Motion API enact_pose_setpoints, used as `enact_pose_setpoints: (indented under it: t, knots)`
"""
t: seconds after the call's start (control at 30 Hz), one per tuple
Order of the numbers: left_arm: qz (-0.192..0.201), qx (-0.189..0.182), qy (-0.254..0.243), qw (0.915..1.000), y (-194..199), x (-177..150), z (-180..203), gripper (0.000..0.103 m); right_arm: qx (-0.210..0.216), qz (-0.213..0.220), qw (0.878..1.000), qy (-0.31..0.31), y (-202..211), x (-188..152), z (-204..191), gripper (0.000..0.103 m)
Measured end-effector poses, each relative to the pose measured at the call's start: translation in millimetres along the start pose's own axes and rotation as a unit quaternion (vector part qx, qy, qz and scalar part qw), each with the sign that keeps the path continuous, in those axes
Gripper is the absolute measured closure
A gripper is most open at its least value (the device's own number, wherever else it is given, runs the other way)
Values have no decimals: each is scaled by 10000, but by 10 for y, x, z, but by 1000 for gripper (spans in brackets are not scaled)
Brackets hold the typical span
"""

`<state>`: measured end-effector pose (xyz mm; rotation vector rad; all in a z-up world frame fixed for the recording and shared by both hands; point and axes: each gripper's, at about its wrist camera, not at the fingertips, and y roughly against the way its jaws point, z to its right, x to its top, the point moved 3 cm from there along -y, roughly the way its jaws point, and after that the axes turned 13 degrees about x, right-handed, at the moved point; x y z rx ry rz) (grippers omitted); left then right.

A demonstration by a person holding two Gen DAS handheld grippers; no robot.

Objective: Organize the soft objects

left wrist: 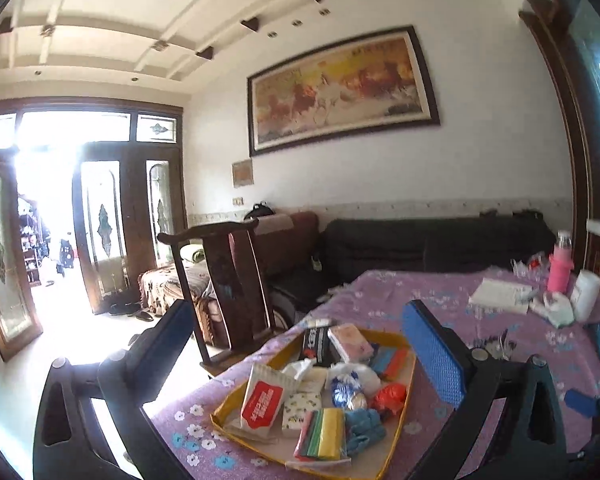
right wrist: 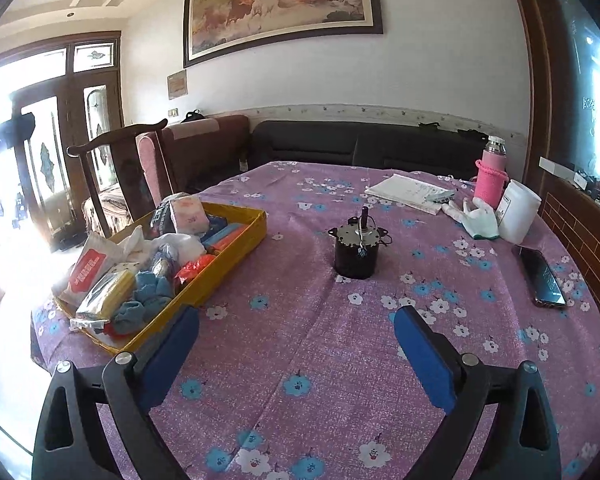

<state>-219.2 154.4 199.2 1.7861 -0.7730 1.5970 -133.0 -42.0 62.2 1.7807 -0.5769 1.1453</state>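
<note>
- Yellow cardboard tray (right wrist: 236,236) sits on the left part of a table under a purple flowered cloth (right wrist: 320,340), and it is filled with soft goods.
- Contents noted: a white tissue pack with a red label (left wrist: 262,400), a pink-patterned pack (left wrist: 350,343), a striped bundle with a yellow band (left wrist: 324,434), blue fabric items (left wrist: 364,430), and an orange-red plastic bag (left wrist: 390,396).
- Left gripper (left wrist: 300,356): jaws stand wide apart with nothing between the blue pads. It hangs above the tray, so that the tray's contents appear in the gap between the fingers and slightly below them. No contact with any item.
- Right gripper (right wrist: 296,344): jaws wide apart and empty, over bare cloth. The tray lies to the left of its left finger, close beside the fingertip; whether they touch cannot be told.
- Elsewhere on the table: a black cylindrical motor (right wrist: 356,252) at the centre, well ahead of the right gripper; a pink bottle (right wrist: 490,178), a white container (right wrist: 518,212), a white glove (right wrist: 476,218), papers (right wrist: 410,192) and a phone (right wrist: 544,276) at the far right.
</note>
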Motion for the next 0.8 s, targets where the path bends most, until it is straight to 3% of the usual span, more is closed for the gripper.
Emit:
enact_pose_setpoints:
  t: [0.07,0.13,0.23,0.4,0.6,0.8]
  knots:
    - [197,180,153,9995,1,53,-98,0,-6,68,9999,-74,-5,-10,-3,3]
    - [198,261,-132,9994,-59,111,-73,0,24,39,9998,-181,-38,-10,-1,3]
    - [27,15,-279,9996,-190,138,-23,0,78,14,9997,-219,-62,-9,-41,3]
    - [-681,-395,-64,9969,-500,-119,47,0,5,-94,10000,24,-127,-46,-198,3]
    - [-1276,-65,-275,9914,-770,-500,3,0,-19,-299,9991,304,-237,-133,-413,3]
    - [-1697,61,-299,9850,-920,-624,-117,0,166,-450,9974,530,-384,-149,-659,3]
